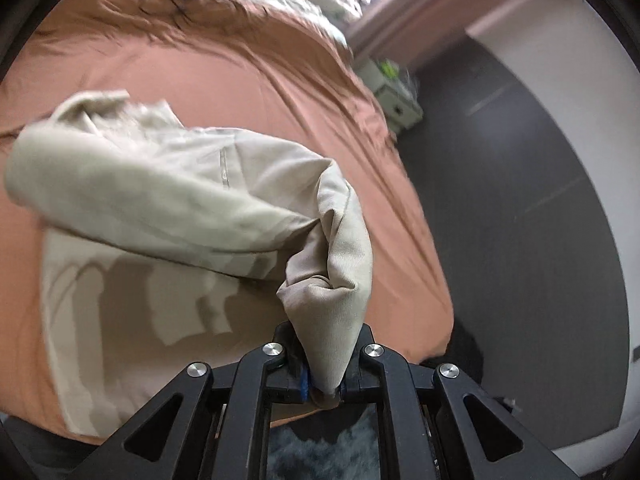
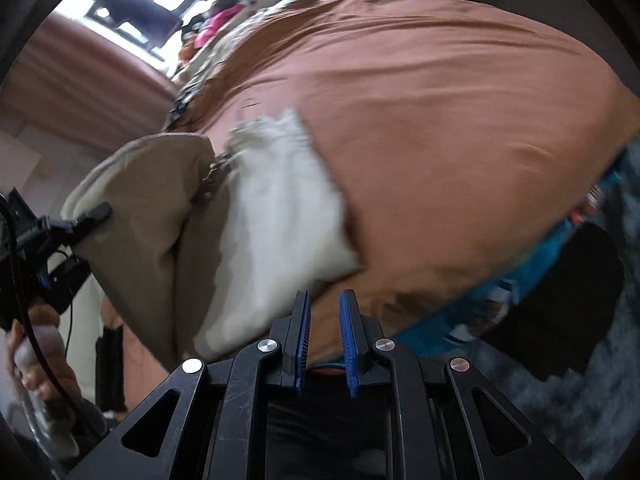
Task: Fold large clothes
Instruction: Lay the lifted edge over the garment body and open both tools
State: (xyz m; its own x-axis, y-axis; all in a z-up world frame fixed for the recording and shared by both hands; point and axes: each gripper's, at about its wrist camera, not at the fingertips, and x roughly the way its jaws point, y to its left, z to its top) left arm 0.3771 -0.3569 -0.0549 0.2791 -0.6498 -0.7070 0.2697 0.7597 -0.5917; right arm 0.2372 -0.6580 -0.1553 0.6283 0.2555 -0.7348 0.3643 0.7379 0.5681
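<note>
A large beige garment [image 1: 160, 184] lies partly on the bed's rust-orange sheet [image 1: 240, 80]. One bunched end rises off the sheet into my left gripper [image 1: 325, 332], which is shut on that cloth. In the right wrist view the same garment [image 2: 152, 208] hangs at the left from the left gripper [image 2: 100, 211], held by a person's hand [image 2: 40, 344]. A paler part of the cloth [image 2: 280, 220] rests on the sheet [image 2: 440, 120]. My right gripper [image 2: 325, 296] hovers over the bed's near edge, its blue pads a narrow gap apart with nothing between them.
Several clothes are piled at the bed's far end [image 2: 224, 24]. A white drawer unit [image 1: 396, 96] stands on the dark floor [image 1: 520, 200] beside the bed. Blue patterned cloth [image 2: 520, 280] shows under the sheet's edge, above a grey shaggy rug [image 2: 580, 400].
</note>
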